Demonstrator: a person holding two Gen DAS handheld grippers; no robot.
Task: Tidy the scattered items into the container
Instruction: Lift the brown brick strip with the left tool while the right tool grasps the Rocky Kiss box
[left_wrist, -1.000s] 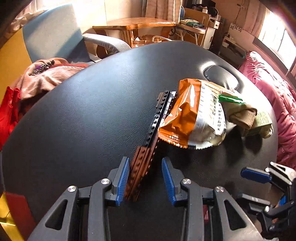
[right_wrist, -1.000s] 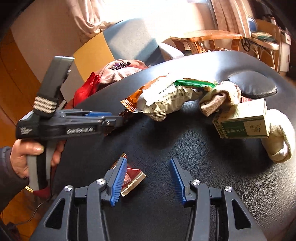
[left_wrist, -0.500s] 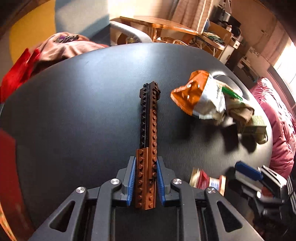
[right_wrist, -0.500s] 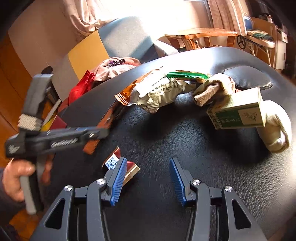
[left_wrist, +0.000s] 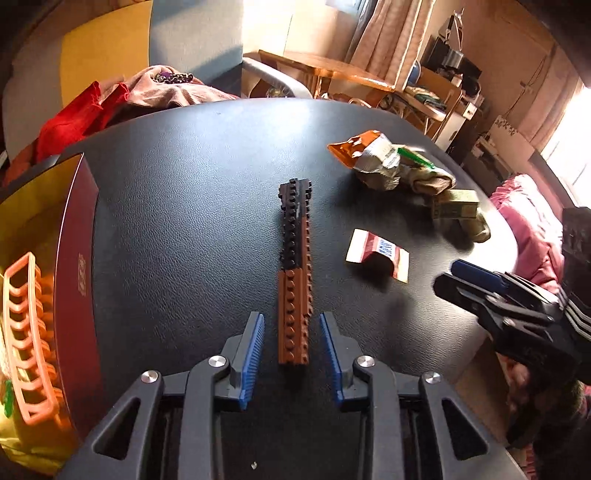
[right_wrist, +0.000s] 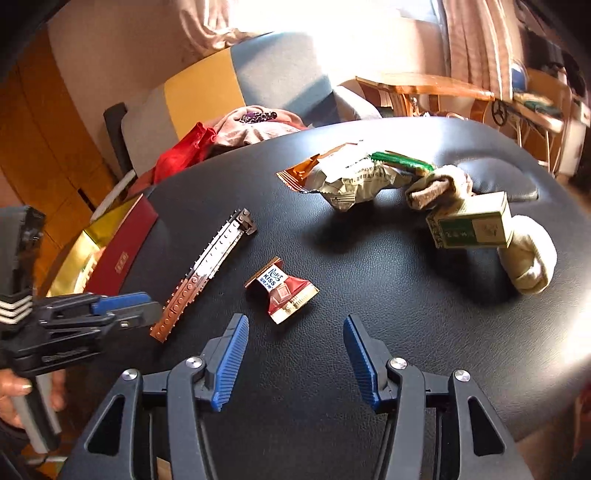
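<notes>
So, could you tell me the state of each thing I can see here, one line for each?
Left gripper: jaws opening, pads off the brick bar between them.
Right gripper: jaws opening, nothing between them.
Brick bar: flat on the table.
Candy wrapper: loose on the table.
Snack bag: crumpled, lying down.
Green box: closed, leaning on the sock.
Red box: open, orange basket inside.

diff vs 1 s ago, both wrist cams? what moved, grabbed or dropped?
The left tongs dragged the brick strip away from the snack bag, clamped on it midway; now their jaws are opening, pads clear of it. The right tongs are also opening, empty, near the candy wrapper. Bag, sock and green box stayed put.
</notes>
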